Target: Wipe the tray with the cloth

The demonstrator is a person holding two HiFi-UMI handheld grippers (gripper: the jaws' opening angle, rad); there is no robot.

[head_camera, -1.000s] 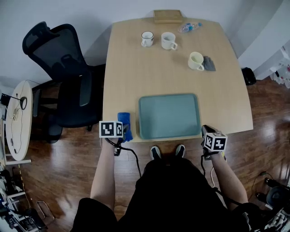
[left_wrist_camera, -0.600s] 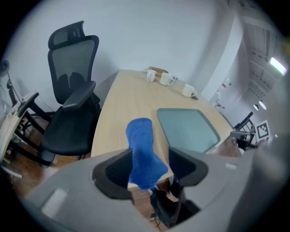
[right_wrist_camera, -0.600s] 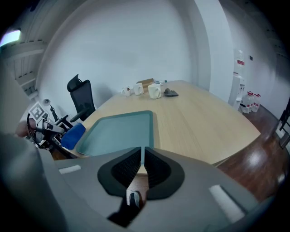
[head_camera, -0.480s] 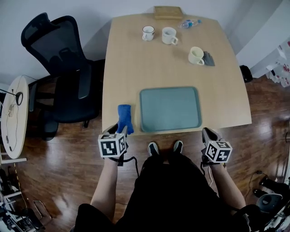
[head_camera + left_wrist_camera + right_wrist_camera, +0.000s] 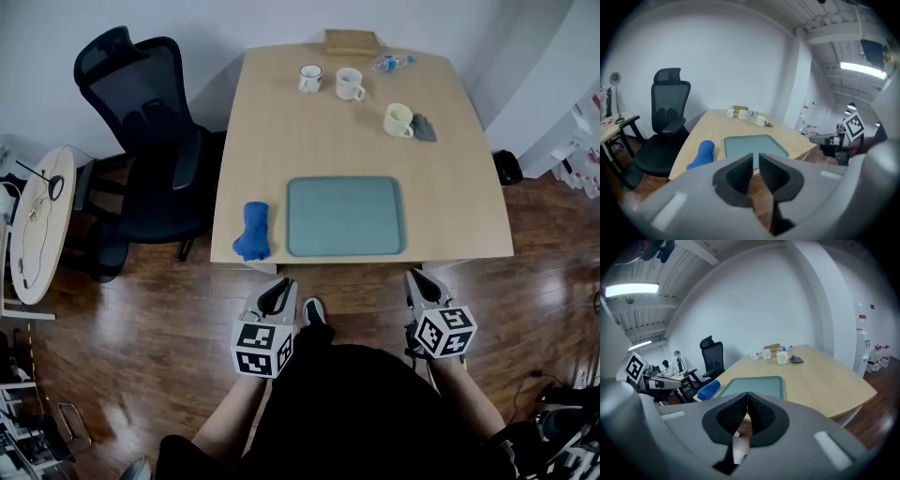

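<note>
**Head view.** Pale wooden tabletop (image 5: 309,150). Blue-green tray (image 5: 344,217), flat near the front edge, nothing on it. Blue cloth (image 5: 253,231), bunched, just left of the tray and apart from it, at the front left corner. Three mugs toward the far end: two side by side (image 5: 309,79) (image 5: 349,83), and one (image 5: 398,120) nearer the right edge with a small grey item (image 5: 424,127) touching or just beside it. Plastic bottle (image 5: 392,63) lying down and wooden box (image 5: 352,40) at the far edge. Black office chair (image 5: 150,141) left of the tabletop. Left gripper (image 5: 274,298) and right gripper (image 5: 419,281), both held over the wooden floor short of the tabletop, well clear of the cloth and tray.

**Left gripper view.** Jaws have just been closing and stand nearly together, with a narrow slit between them and nothing in it. The cloth (image 5: 701,154) and tray (image 5: 752,144) lie ahead on the tabletop.

**Right gripper view.** Jaws closed tip to tip, holding nothing. The tray (image 5: 752,385) lies straight ahead, with the cloth (image 5: 708,390) to its left.
</note>
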